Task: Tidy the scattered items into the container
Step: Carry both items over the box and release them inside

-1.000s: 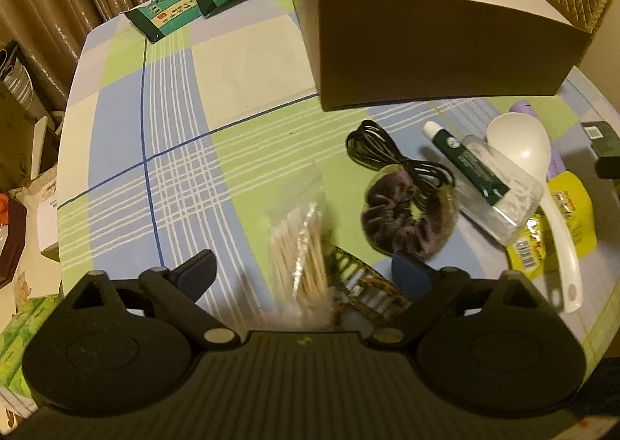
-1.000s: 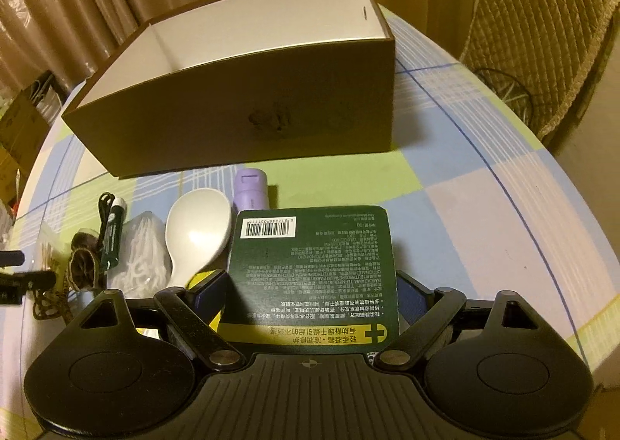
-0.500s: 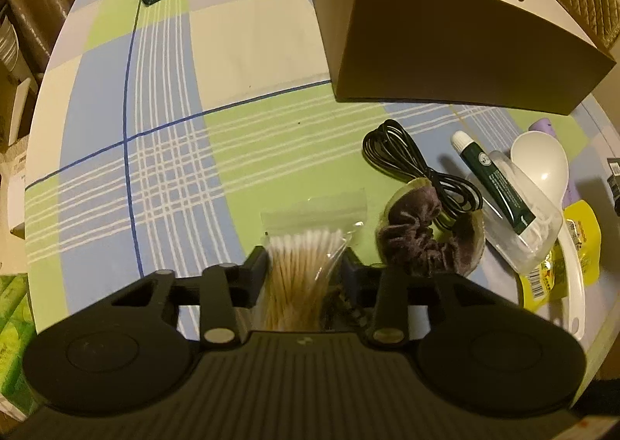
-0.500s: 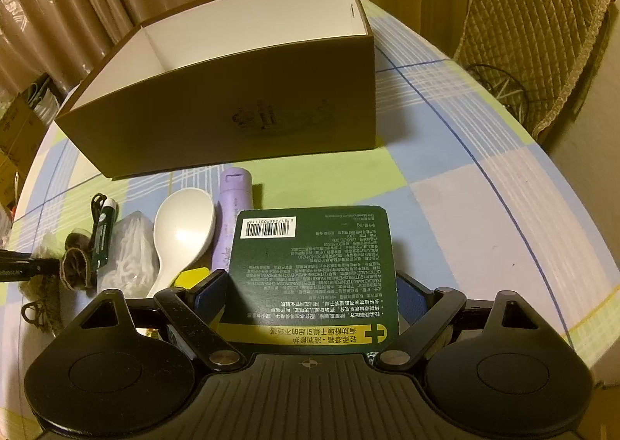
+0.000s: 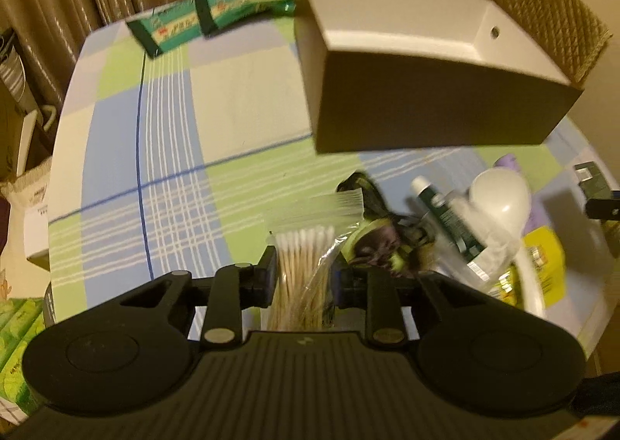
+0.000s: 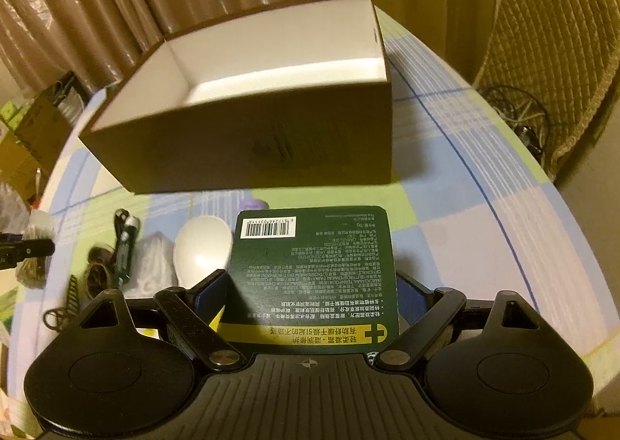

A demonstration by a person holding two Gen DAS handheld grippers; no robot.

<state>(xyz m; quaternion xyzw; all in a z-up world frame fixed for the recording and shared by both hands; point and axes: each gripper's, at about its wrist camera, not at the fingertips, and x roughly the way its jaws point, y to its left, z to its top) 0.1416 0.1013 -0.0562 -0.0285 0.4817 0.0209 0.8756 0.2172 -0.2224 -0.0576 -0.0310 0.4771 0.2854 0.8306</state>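
My left gripper (image 5: 304,269) is shut on a clear bag of cotton swabs (image 5: 304,246) and holds it above the table. My right gripper (image 6: 312,294) is shut on a dark green box (image 6: 314,265) with a barcode, held above the table in front of the brown container (image 6: 248,145), which is open and white inside (image 5: 426,107). On the checked cloth lie a white spoon (image 6: 199,250), a green tube (image 5: 445,219), a brown scrunchie (image 5: 381,246), a black cable (image 5: 360,188), a purple item (image 6: 254,203), a yellow packet (image 5: 542,265) and a hair claw (image 6: 69,293).
Two green packets (image 5: 209,14) lie at the far left of the table. A quilted chair (image 6: 554,64) stands to the right. Curtains hang behind. Boxes (image 5: 27,153) stand on the floor to the left.
My left gripper has shut on the cotton swab bag and lifted it off the table. My right gripper has risen with the green box, now seeing into the container.
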